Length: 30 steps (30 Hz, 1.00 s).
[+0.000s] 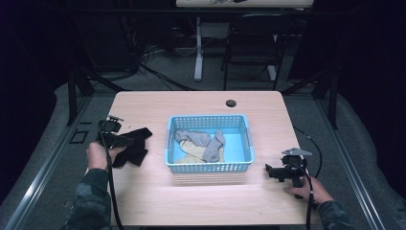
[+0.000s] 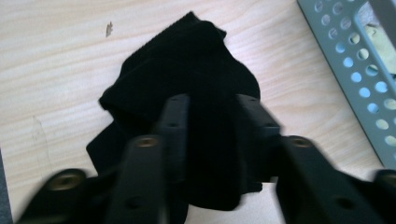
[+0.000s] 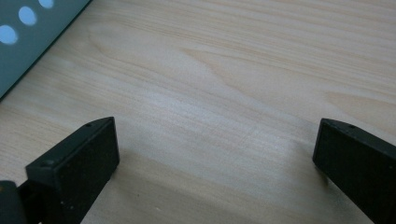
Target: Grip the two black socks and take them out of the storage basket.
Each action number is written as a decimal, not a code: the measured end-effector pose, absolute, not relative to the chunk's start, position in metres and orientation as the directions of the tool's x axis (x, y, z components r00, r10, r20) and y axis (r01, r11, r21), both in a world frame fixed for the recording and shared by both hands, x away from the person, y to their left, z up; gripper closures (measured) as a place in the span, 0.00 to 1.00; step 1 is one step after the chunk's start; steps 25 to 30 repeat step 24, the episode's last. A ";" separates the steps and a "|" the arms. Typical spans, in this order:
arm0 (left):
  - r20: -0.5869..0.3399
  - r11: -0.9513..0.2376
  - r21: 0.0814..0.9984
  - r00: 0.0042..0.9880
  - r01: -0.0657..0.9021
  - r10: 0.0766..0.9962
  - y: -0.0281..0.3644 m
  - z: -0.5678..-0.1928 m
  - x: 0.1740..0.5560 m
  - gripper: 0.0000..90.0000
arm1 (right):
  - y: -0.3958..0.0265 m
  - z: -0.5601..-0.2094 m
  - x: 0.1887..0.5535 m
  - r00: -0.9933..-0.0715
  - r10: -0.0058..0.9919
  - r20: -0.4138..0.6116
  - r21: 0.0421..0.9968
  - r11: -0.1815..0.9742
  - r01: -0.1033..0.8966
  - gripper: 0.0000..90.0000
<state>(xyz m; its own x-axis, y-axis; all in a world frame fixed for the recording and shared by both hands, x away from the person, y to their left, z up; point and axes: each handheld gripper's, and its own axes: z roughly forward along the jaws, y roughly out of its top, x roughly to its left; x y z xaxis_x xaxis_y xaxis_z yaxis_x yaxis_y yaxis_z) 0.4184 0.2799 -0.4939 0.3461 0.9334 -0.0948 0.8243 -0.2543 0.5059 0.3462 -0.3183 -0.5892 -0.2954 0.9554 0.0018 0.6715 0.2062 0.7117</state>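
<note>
My table (image 1: 143, 191) carries one blue basket (image 1: 208, 167) holding two grey socks (image 1: 192, 138) and one yellowish sock (image 1: 191, 155), one heap of black socks (image 1: 134, 143), number unclear, and my two grippers: left gripper (image 1: 125, 141), right gripper (image 1: 269, 170).

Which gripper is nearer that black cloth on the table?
The left gripper: its jaws sit right over the black cloth. The right gripper rests beyond the blue basket, over bare table.
</note>
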 end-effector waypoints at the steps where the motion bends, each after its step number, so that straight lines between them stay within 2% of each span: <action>1: -0.097 -0.245 0.508 0.337 0.826 0.936 0.281 -0.495 0.416 0.51 | -0.318 -0.589 0.346 -0.295 0.955 0.001 0.711 0.207 0.672 0.00; 4: -0.099 -0.226 0.523 0.323 0.821 0.941 0.285 -0.495 0.407 0.31 | -0.318 -0.589 0.346 -0.296 0.955 0.004 0.712 0.205 0.671 0.00; 7: -0.096 -0.214 0.546 0.314 0.810 0.945 0.290 -0.493 0.397 0.18 | -0.318 -0.589 0.346 -0.298 0.955 0.005 0.713 0.205 0.671 0.00; 10: -0.108 -0.196 0.563 0.306 0.803 0.946 0.293 -0.495 0.385 0.15 | -0.318 -0.589 0.346 -0.298 0.955 0.004 0.712 0.206 0.671 0.00; 16: -0.137 -0.144 0.577 0.269 0.804 0.953 0.299 -0.511 0.354 0.01 | -0.318 -0.589 0.346 -0.296 0.955 0.003 0.712 0.206 0.671 0.00; 20: -0.128 -0.129 0.558 0.239 0.820 0.963 0.304 -0.527 0.342 0.00 | -0.318 -0.589 0.346 -0.298 0.955 0.004 0.712 0.206 0.671 0.00; 30: -0.113 -0.118 0.560 0.217 0.820 0.970 0.309 -0.533 0.338 0.00 | -0.318 -0.589 0.346 -0.298 0.955 0.004 0.712 0.207 0.671 0.00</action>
